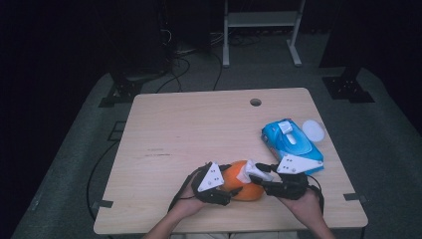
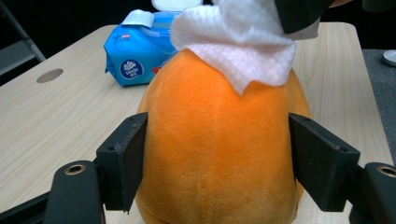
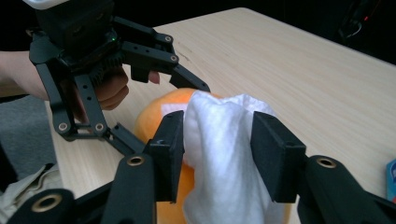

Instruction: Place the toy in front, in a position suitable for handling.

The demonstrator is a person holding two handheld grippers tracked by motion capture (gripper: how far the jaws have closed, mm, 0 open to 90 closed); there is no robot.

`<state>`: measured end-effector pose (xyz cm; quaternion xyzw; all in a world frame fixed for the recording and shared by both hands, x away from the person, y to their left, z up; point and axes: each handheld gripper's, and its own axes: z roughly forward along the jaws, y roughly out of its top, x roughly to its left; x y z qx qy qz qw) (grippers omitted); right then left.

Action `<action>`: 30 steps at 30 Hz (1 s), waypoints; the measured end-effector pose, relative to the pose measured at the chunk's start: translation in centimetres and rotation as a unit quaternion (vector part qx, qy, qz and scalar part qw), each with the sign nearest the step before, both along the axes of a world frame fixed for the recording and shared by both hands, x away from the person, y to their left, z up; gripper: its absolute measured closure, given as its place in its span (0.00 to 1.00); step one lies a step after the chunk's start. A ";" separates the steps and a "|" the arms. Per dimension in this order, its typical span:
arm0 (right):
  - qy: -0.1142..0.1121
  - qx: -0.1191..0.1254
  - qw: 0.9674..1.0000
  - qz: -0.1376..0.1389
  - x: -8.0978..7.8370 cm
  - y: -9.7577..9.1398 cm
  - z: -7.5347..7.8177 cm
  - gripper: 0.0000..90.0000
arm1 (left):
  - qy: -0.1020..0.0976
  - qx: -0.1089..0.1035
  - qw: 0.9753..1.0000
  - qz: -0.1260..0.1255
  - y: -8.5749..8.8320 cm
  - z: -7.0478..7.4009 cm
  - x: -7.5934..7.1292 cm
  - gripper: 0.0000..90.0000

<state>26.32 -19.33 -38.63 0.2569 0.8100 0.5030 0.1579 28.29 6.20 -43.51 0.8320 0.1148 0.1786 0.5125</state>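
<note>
In the high view, an orange plush toy [image 1: 244, 188] lies on the near part of the wooden table [image 1: 199, 129], between the two grippers. The left gripper [image 1: 225, 191] comes at it from the left and the right gripper [image 1: 260, 178] from the right, with a white wipe [image 1: 250, 171] draped over the toy's top where the right gripper's tips meet it. A blue wipes pack [image 1: 292, 144] lies just beyond the right gripper, with a small white lid [image 1: 313, 130] at its far side. This view is too distant to tell how the jaws stand. The left gripper view gives that: the left gripper [image 2: 217, 156] has its two pads pressed flat against either flank of the plush toy [image 2: 219, 149], holding it, with the white wipe [image 2: 243, 51] lying over the toy's far end and the blue wipes pack [image 2: 133, 51] behind on the table [image 2: 56, 116]. The right gripper view shows the other grip: the right gripper [image 3: 217, 156] stands part open around the bunched white wipe [image 3: 222, 154], the left pad against the cloth and the right pad beside it; whether it presses cannot be told. The plush toy [image 3: 156, 114] lies underneath, and the left gripper [image 3: 154, 100] clasps it from the far side, a hand [image 3: 109, 88] behind it.
</note>
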 end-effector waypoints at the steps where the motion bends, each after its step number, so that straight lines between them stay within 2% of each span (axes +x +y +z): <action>1: -0.005 -0.003 1.000 -0.002 -0.1 0.3 0.0 0.60 | -0.004 0.001 1.000 -0.004 -0.2 0.0 -0.1 0.29; 3: -0.017 -0.012 1.000 -0.006 -0.3 1.1 -0.1 0.62 | -0.018 0.010 1.000 -0.010 -0.6 0.1 -0.5 0.29; 5: -0.034 -0.037 0.999 -0.011 -0.5 2.1 -0.3 0.67 | -0.030 0.023 0.999 -0.012 -0.9 0.1 -0.8 0.29; 7: -0.055 -0.060 0.997 -0.016 -0.7 2.9 -0.6 0.78 | -0.024 0.018 0.999 -0.009 -0.7 -0.1 -0.7 0.29; 8: -0.058 -0.065 0.996 -0.019 -0.7 2.9 -0.6 0.82 | -0.017 0.013 1.000 -0.009 -0.5 -0.1 -0.5 0.29; 11: -0.055 -0.060 0.996 -0.032 -0.2 2.2 -0.5 0.86 | -0.014 0.008 1.000 -0.010 -0.5 -0.1 -0.4 0.29; 14: -0.040 -0.046 0.997 -0.050 0.1 1.1 -0.6 0.87 | -0.009 0.000 1.000 -0.009 -0.5 -0.1 -0.3 0.26; 15: -0.034 -0.040 0.997 -0.050 0.2 0.8 -0.6 0.87 | 0.001 -0.008 1.000 0.007 -0.4 -0.1 -0.1 0.21; 16: -0.031 -0.035 0.998 -0.048 0.2 0.7 -0.7 0.87 | 0.024 -0.014 0.999 0.028 -0.3 -0.1 0.2 0.11; 17: -0.032 -0.037 0.998 -0.050 0.2 0.7 -0.7 0.87 | 0.054 -0.024 0.998 0.032 -0.2 -0.2 0.7 0.08; 18: -0.033 -0.037 0.997 -0.050 0.2 0.7 -0.7 0.87 | 0.072 -0.025 0.997 0.025 0.0 -0.2 1.0 0.08; 19: -0.030 -0.034 0.998 -0.050 0.2 0.7 -0.6 0.87 | 0.074 -0.026 0.997 0.018 0.1 -0.3 1.0 0.12; 21: -0.030 -0.030 0.998 -0.047 0.1 0.9 -0.5 0.87 | 0.063 -0.018 0.998 0.010 0.0 -0.3 0.8 0.19; 23: -0.033 -0.027 0.998 -0.035 -0.3 1.7 -0.4 0.87 | 0.043 -0.009 0.999 0.004 -0.4 -0.1 0.2 0.26; 25: -0.034 -0.015 0.999 -0.013 -0.6 2.6 -0.3 0.87 | 0.012 0.005 1.000 -0.004 -1.1 0.0 -0.7 0.28; 27: -0.041 -0.025 0.999 0.004 -1.2 3.9 -0.3 0.87 | -0.015 0.025 1.000 -0.012 -1.5 0.0 -1.4 0.30; 28: -0.042 -0.030 0.999 0.009 -1.3 4.4 -0.3 0.87 | -0.023 0.030 0.999 -0.014 -1.6 0.1 -1.5 0.31; 30: -0.048 -0.038 0.998 0.007 -1.3 4.4 -0.3 0.88 | -0.020 0.028 0.999 -0.014 -1.5 0.1 -1.4 0.32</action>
